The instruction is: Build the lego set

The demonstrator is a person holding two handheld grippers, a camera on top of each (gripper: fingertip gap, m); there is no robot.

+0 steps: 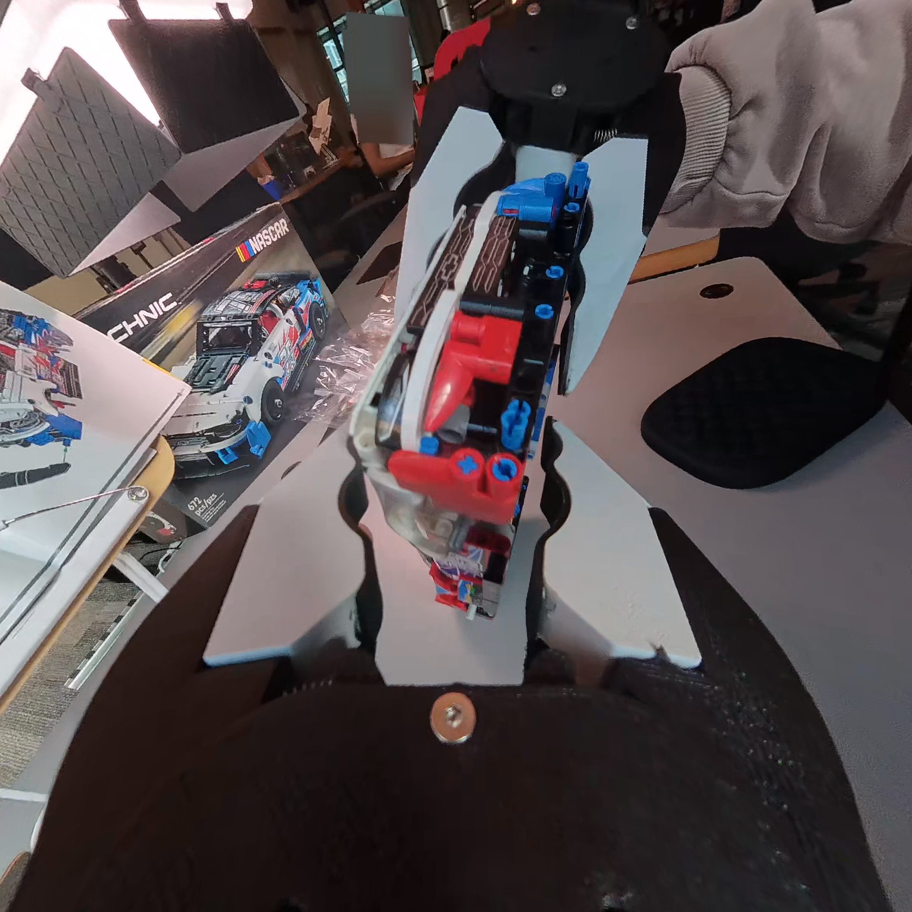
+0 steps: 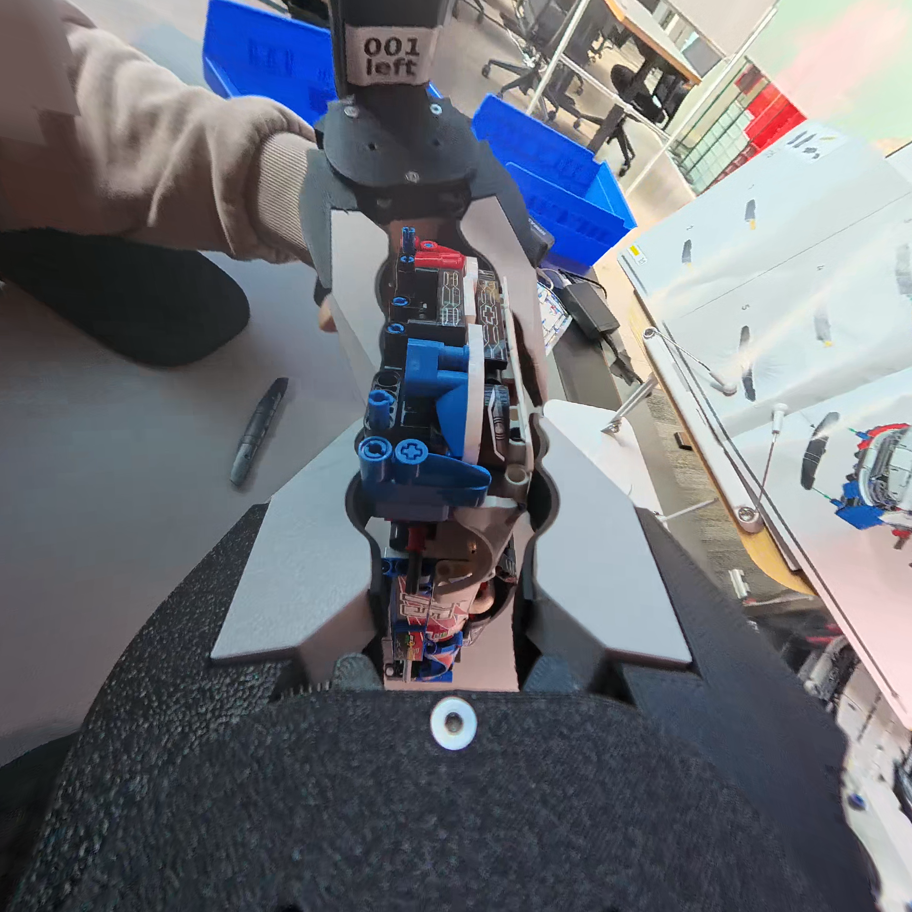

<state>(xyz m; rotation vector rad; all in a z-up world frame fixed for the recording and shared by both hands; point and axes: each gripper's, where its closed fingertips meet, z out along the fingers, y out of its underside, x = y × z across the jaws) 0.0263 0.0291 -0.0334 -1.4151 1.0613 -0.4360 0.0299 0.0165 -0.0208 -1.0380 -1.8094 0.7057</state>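
Two grippers hold one lego car piece (image 1: 459,375) from its two ends, up in the air over the grey table (image 1: 740,567). The left gripper (image 1: 451,459) has its white fingers (image 1: 301,552) squeezed tight on the red end of the piece. The right gripper (image 2: 446,454) squeezes the blue end the same way. Each gripper also shows far off in the other one's view, pointing back at the camera.

The piece is red, blue, black and white, with blue pins sticking out of its side. Its near end runs down between the fingers in both views and goes blurry there, so the small parts at that spot are hard to make out (some stickers show, but not clearly).

A sleeve (image 1: 789,123) in light cloth holds the right gripper, and the hand inside is mostly hidden. The lego box (image 1: 237,355) leans behind the piece, with its lower corner covered by the open instruction book (image 1: 74,395). Only part of the book fits in each view. Clear plastic wrap (image 1: 345,365) lies crumpled beside the box. A dark lego part (image 2: 259,429) lies alone on the table. Blue bins (image 2: 557,182) sit farther back, cut off by the left gripper.
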